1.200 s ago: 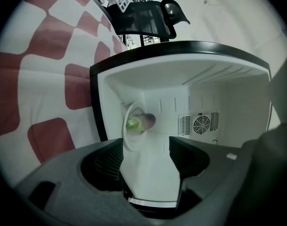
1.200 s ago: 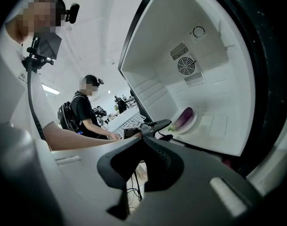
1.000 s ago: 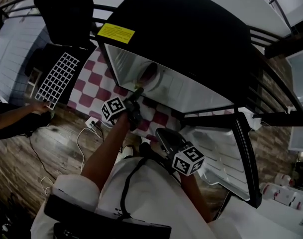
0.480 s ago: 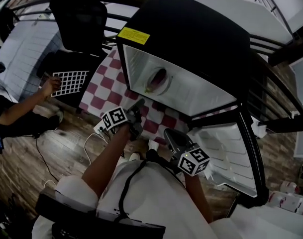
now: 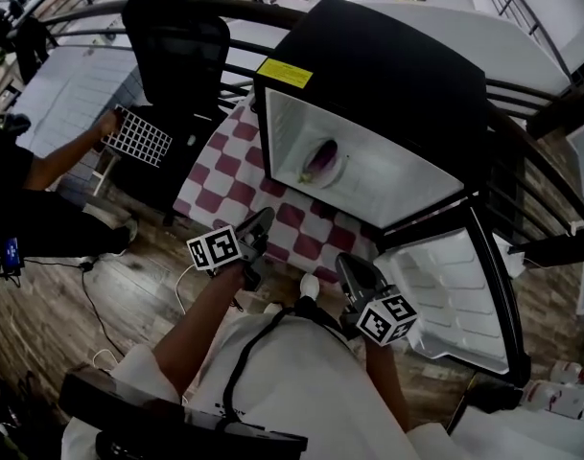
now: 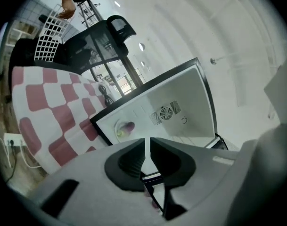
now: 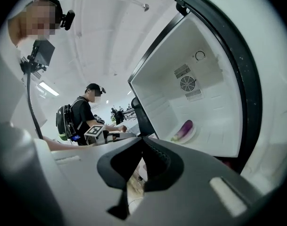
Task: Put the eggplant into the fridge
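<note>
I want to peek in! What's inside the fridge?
A purple eggplant lies on a white plate in the white fridge, and a round vent is on its wall. The bit of plate under the eggplant is covered.

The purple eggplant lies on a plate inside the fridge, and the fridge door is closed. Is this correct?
Not quite: the door is not closed. It stands wide open, swung out to the side, as the head view shows. The rest holds: the eggplant lies on a plate inside the fridge.
</note>
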Demonstrator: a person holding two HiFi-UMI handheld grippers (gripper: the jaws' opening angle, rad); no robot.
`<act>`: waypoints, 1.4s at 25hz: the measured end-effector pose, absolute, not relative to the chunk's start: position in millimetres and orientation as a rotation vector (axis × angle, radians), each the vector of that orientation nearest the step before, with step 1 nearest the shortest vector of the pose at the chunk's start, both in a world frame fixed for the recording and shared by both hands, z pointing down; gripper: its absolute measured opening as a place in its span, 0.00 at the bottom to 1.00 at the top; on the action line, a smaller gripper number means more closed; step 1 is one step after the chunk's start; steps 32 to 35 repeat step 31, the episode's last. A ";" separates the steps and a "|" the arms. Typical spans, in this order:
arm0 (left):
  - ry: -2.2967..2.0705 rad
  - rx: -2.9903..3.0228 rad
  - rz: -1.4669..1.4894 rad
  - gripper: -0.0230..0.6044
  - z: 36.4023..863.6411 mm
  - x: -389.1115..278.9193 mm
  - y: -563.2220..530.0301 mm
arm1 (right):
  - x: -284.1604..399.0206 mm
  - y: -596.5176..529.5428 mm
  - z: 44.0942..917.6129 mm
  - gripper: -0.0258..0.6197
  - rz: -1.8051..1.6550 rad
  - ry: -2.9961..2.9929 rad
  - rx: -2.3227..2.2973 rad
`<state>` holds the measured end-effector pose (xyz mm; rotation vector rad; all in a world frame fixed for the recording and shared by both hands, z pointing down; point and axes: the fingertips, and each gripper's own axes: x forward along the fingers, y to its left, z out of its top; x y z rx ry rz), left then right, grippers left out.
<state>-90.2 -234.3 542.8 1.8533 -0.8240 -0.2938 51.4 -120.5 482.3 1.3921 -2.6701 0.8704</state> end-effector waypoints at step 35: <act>-0.751 2.243 -0.127 0.05 479.5 -126.6 -106.7 | 36.8 -50.7 460.3 0.05 0.679 -2.690 1.470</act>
